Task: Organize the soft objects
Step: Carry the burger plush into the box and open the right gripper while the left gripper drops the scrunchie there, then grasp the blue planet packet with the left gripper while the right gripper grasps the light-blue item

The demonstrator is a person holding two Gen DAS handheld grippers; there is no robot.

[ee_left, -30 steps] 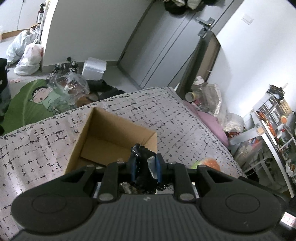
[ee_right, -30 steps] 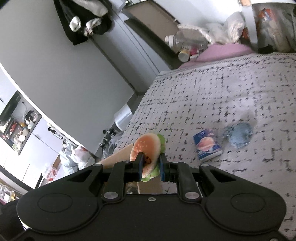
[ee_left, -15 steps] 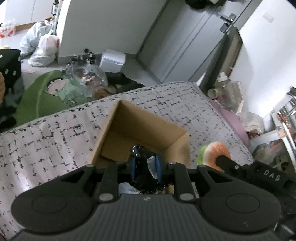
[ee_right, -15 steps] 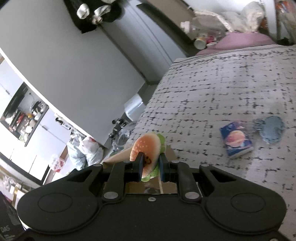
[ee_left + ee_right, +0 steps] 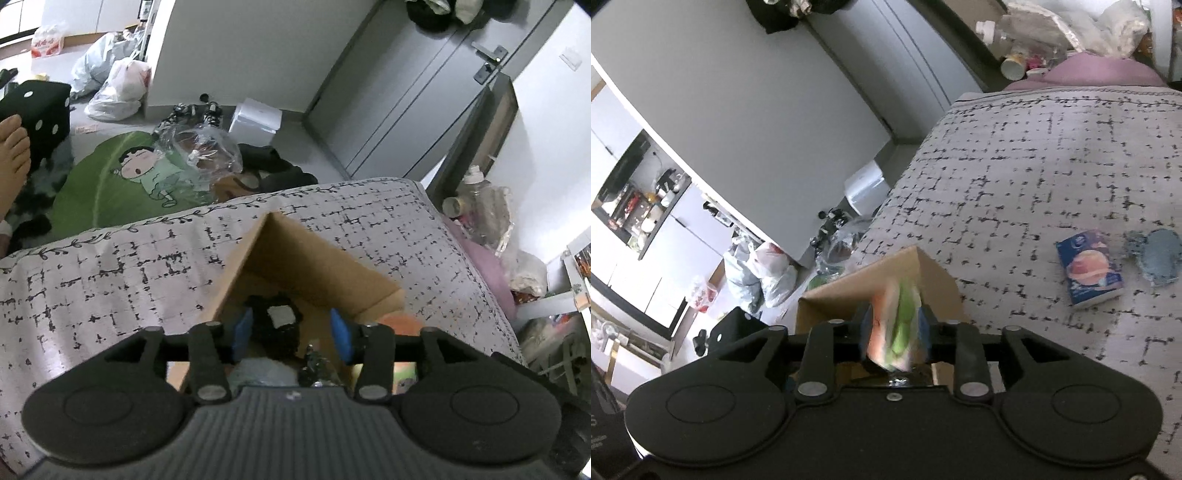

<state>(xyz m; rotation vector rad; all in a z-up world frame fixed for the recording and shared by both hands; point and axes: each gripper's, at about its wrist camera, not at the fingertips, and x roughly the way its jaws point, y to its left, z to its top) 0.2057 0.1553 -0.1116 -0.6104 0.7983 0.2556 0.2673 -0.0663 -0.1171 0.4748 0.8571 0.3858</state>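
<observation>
The black soft item (image 5: 275,325) lies inside the cardboard box (image 5: 314,258), directly under my released left tool (image 5: 291,332), while my right tool (image 5: 894,328), clenched on the burger plush (image 5: 894,325), hangs over the box's near corner.

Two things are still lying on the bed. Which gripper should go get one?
Probably the left gripper: its jaws are open and empty over the brown cardboard box. The right gripper has the orange-and-green plush burger between its jaws. Only the right wrist view shows the blue tissue pack.
</observation>
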